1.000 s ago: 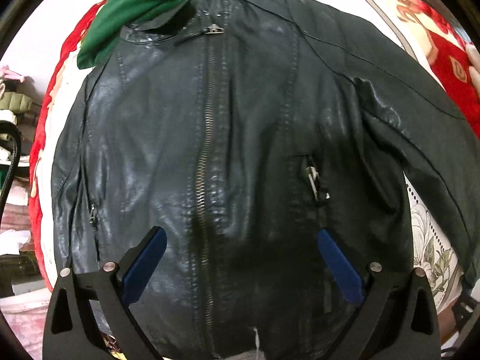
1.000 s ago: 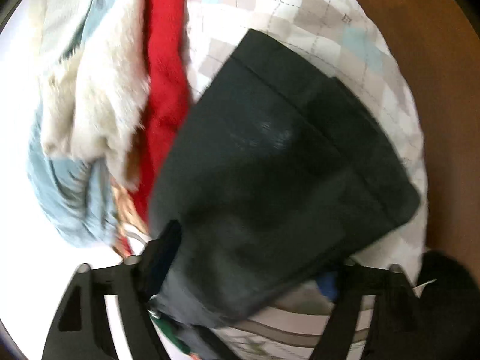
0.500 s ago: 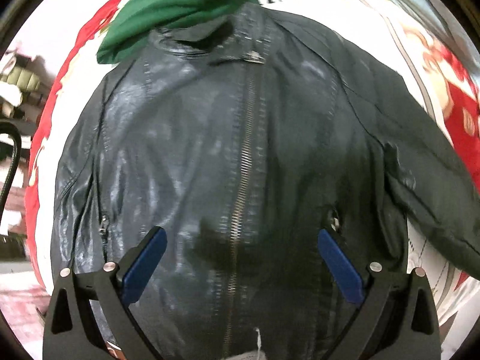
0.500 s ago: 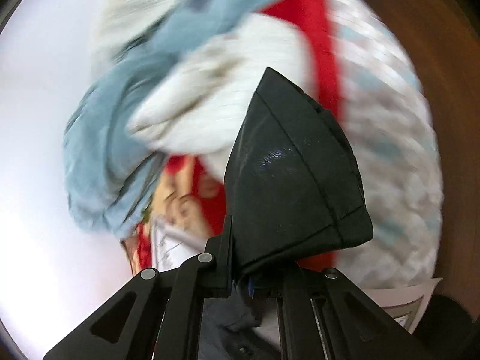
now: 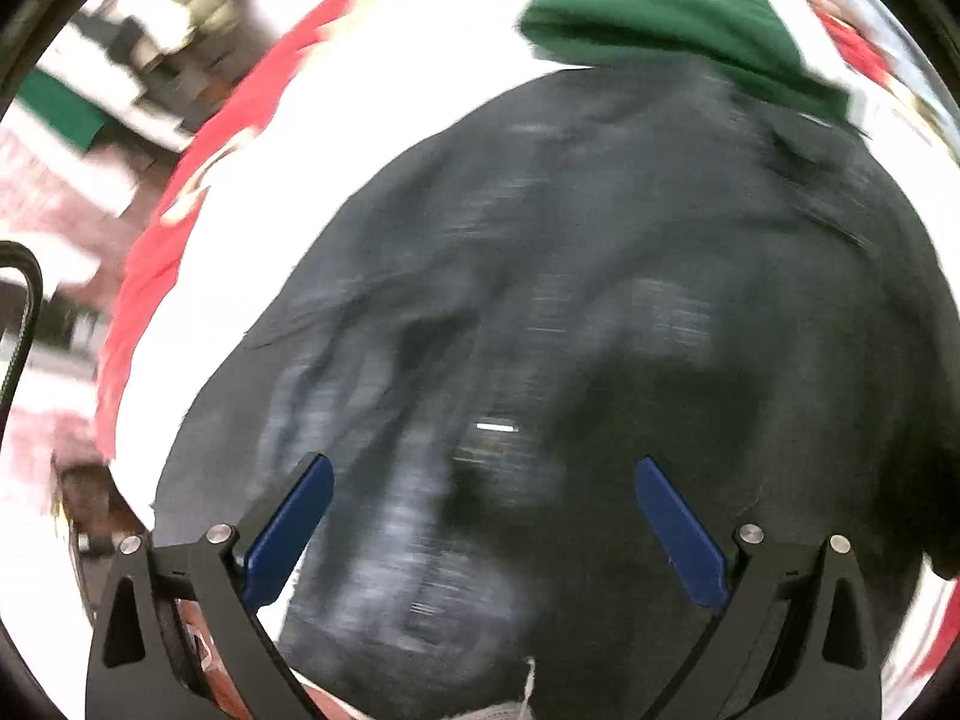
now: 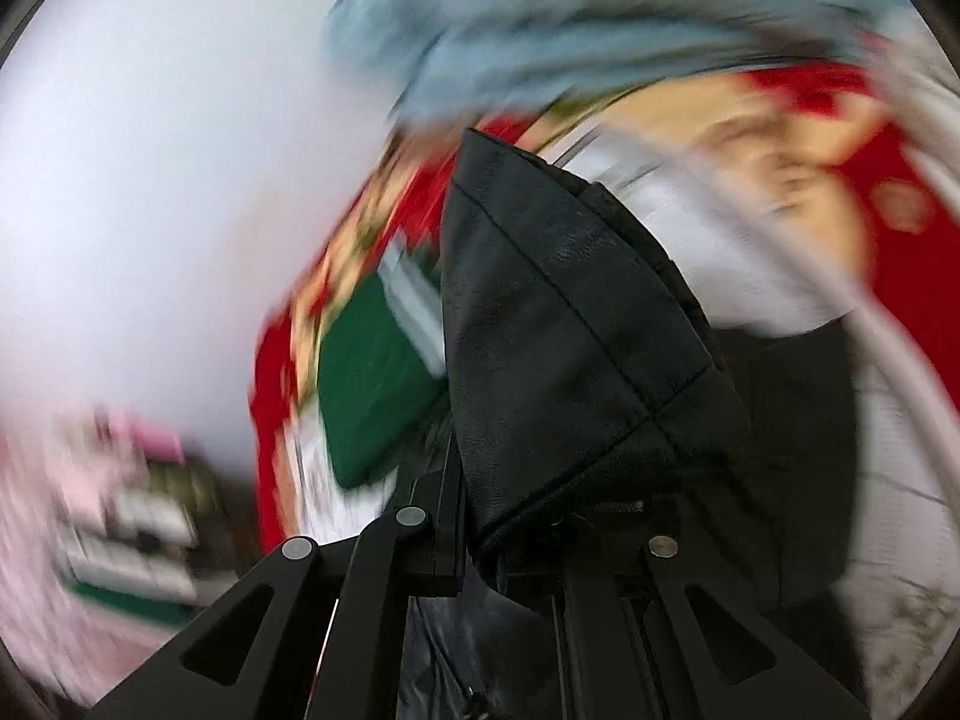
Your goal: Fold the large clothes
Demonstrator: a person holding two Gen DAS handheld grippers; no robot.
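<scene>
Sleeve (image 6: 576, 348) end of the black jacket (image 5: 600, 330) is pinched between the pressed-together fingers of the right gripper (image 6: 480, 546), lifted off the bed cover (image 6: 708, 264). Left gripper (image 5: 480, 534) hangs spread over the jacket's lower front, gripping nothing. Jacket body lies flat, long axis running away from the left gripper toward the green garment (image 5: 666, 18); blur probably hides the zip line. Right hand is the nearer one for carrying the sleeve across the body

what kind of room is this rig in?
Probably a bedroom at home: the black leather jacket lies on a red-and-white floral bedspread, with a green garment and a light blue one heaped beside it. The background is too blurred to confirm.
</scene>
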